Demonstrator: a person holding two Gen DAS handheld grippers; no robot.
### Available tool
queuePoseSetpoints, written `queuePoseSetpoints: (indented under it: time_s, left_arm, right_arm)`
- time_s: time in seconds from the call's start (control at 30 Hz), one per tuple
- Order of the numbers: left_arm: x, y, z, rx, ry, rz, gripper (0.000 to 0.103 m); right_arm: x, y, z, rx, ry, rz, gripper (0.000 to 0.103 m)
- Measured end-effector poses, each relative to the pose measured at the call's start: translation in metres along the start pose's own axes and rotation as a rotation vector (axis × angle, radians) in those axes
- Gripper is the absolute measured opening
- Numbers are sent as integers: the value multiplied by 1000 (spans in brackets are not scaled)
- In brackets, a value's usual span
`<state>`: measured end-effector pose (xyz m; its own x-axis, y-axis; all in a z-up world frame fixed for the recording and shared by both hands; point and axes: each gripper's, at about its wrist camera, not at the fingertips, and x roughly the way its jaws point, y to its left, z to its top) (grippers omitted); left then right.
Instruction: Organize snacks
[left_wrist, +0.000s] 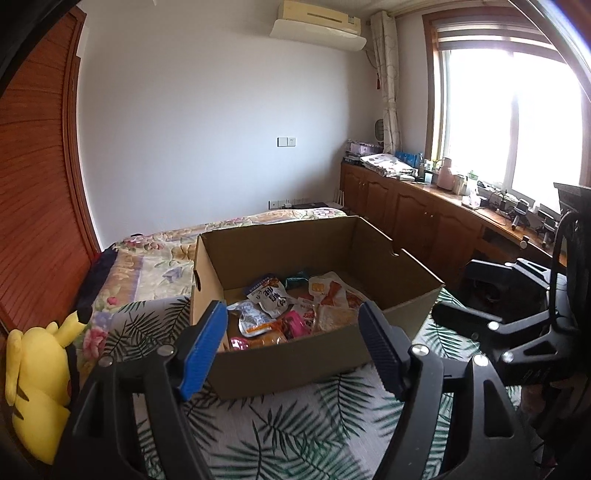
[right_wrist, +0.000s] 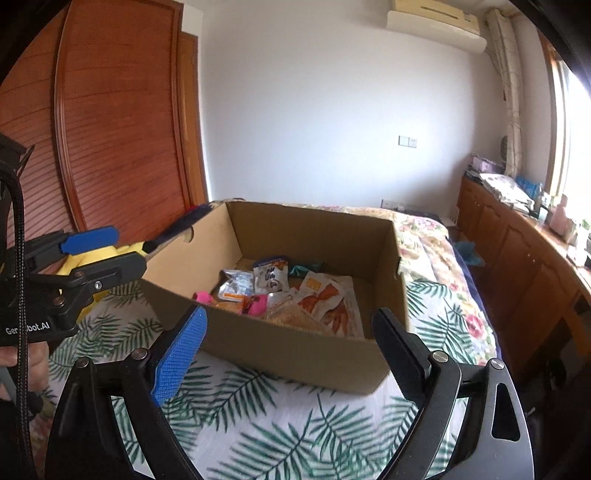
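Note:
An open cardboard box (left_wrist: 295, 365) stands on the bed and also shows in the right wrist view (right_wrist: 295, 350). Several snack packets lie inside it: a white pouch (left_wrist: 271, 295), an orange-printed packet (right_wrist: 325, 299) and a pink packet (right_wrist: 258, 303). My left gripper (left_wrist: 291, 350) is open and empty, just in front of the box's near wall. My right gripper (right_wrist: 291, 354) is open and empty, also in front of the box. Each gripper shows in the other's view: the right one (left_wrist: 491, 325) at the right, the left one (right_wrist: 92, 254) at the left.
The box sits on a leaf-print bedcover (left_wrist: 295, 435) over a floral quilt (left_wrist: 155, 258). A yellow plush toy (left_wrist: 37, 376) lies at the left. A wooden wardrobe (right_wrist: 122, 122) stands behind. A cluttered wooden cabinet (left_wrist: 424, 206) runs under the window on the right.

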<state>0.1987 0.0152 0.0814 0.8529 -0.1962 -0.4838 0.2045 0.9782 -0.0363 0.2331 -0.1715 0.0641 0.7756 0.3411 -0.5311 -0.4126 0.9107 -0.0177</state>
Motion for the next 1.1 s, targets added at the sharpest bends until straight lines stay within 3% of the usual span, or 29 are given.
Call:
queuePoseSetpoints:
  time_s: [0.57,0.9,1.1]
  left_arm:
    - [-73,-23,-36,-13,-12,26,76]
    - [-104,-31,-47,-24,-50,70,99]
    - [-120,-38,-54,-23,-65,85,103]
  right_arm:
    - [-85,15,-28,18,-69,-23,93]
    - [-111,23,-45,46,-87,-20,102]
    - [-125,25,-48,55,-107,-32,103]
